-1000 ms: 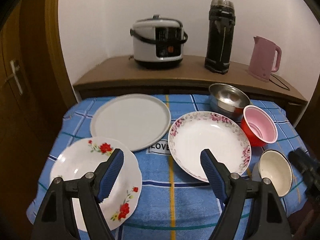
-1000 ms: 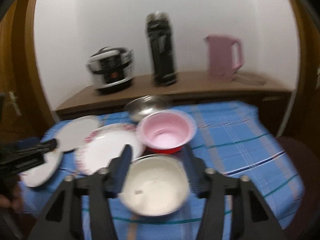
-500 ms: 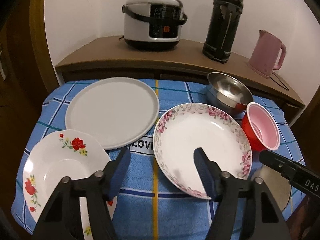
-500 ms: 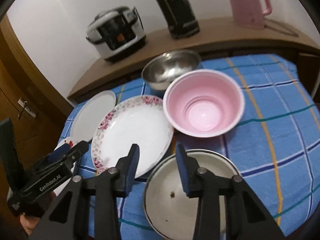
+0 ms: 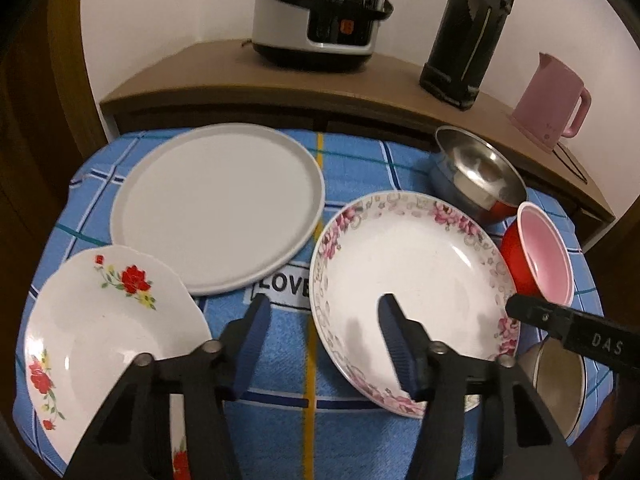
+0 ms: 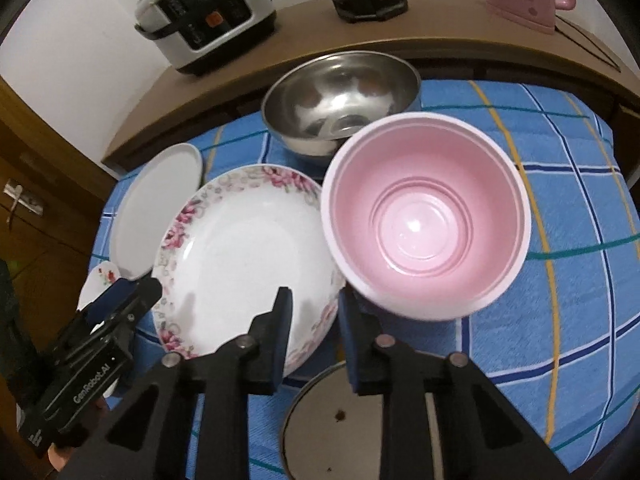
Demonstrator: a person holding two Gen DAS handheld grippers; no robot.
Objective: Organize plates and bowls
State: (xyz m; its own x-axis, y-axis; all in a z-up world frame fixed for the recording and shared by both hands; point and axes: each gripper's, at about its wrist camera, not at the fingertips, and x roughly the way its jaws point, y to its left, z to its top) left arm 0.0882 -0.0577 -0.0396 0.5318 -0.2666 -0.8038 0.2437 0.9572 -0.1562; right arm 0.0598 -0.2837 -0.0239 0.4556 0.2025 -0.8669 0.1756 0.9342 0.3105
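A: Right, landmark is the white deep plate with the pink flower rim (image 5: 412,280), on the blue checked cloth of the bench (image 5: 352,156).

B: Left gripper (image 5: 322,340)?

A: Half-wide and closing over that plate's near left rim, nothing pinched. Right gripper (image 6: 314,320) narrow, closing astride its near right rim, pads not seen pressing.

B: Neighbours?

A: Plain grey round plate (image 5: 218,208) behind-left, red-rose white plate (image 5: 100,328) left. Steel bowl (image 6: 340,100) behind, pink-lined red plastic bowl (image 6: 426,216) right, touching. Cream enamel bowl (image 6: 340,428) near-right.
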